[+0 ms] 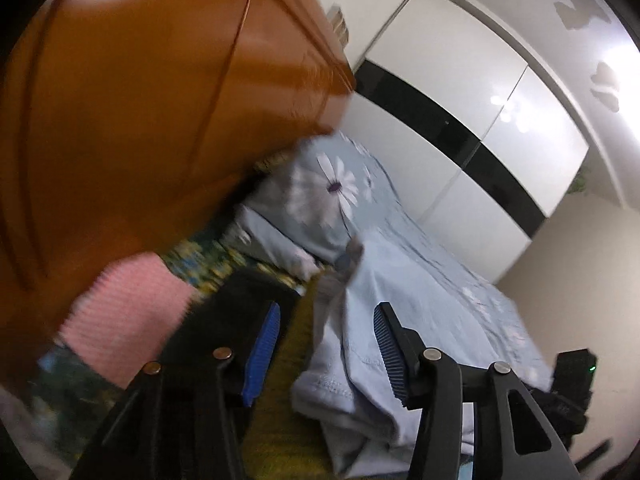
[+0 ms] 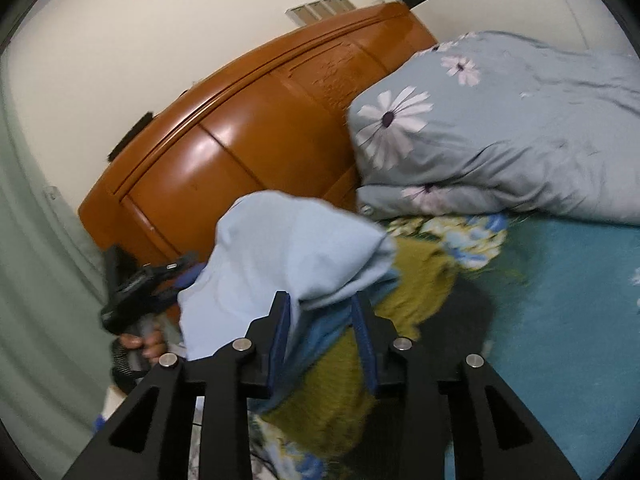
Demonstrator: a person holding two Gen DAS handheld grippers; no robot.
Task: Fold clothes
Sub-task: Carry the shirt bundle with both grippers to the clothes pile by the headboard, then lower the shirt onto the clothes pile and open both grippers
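Observation:
A light blue garment (image 2: pixel 280 256) is bunched up and lifted over the bed, with my right gripper (image 2: pixel 320 300) shut on its lower fold. In the blurred left wrist view, its stitched hem (image 1: pixel 352 392) drapes past the right pad of my left gripper (image 1: pixel 328 312). That gripper is open, with nothing pinched between the blue pads. The left gripper (image 2: pixel 132 288) also shows at the left of the right wrist view, held by a hand (image 2: pixel 146 346) beside the lifted cloth. An olive garment (image 2: pixel 412 280) and a black garment (image 2: pixel 464 312) lie under the blue one.
A glossy wooden headboard (image 2: pixel 240 152) stands close behind. Daisy-print pillows and quilt (image 2: pixel 500 128) are piled at the head of the bed. A pink knit piece (image 1: pixel 128 312) lies left. A teal sheet (image 2: pixel 560 300) covers the mattress. A white wardrobe (image 1: pixel 460 80) lines the far side.

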